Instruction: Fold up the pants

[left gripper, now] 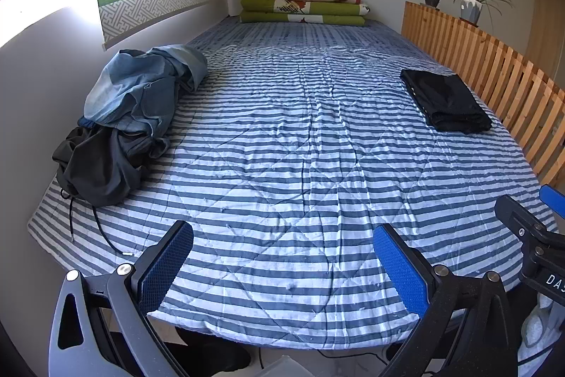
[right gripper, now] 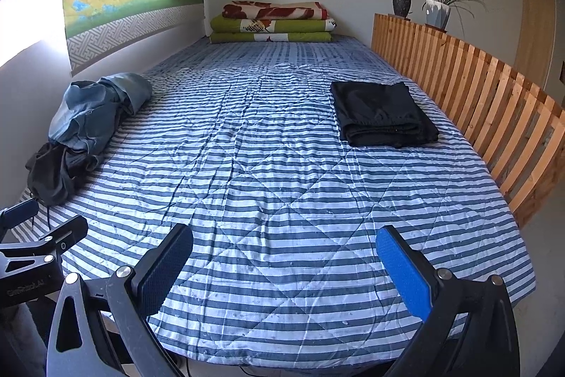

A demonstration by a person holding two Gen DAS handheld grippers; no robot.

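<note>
**Both grippers empty over the near edge of the bed**

I have the left gripper (left gripper: 282, 262) above the near edge of the striped quilt (left gripper: 300, 136), jaws spread wide with nothing between the blue pads (left gripper: 400, 269). The right gripper (right gripper: 284, 265) sits the same way just beside it, jaws wide and empty; from the left wrist camera I see part of it at the right edge of the view.

On the far right of the quilt, near the wooden slat rail (right gripper: 494, 101), lie black pants (right gripper: 383, 113), folded into a flat rectangle. On the left side, against the wall, I see an unfolded heap: blue jeans (left gripper: 141, 90) bunched on top of dark pants (left gripper: 102, 165), whose drawstring (left gripper: 102, 232) trails over the quilt toward me.

At the head of the bed rests a stack of folded blankets (right gripper: 272, 22). Both grippers are well apart from every garment.
</note>
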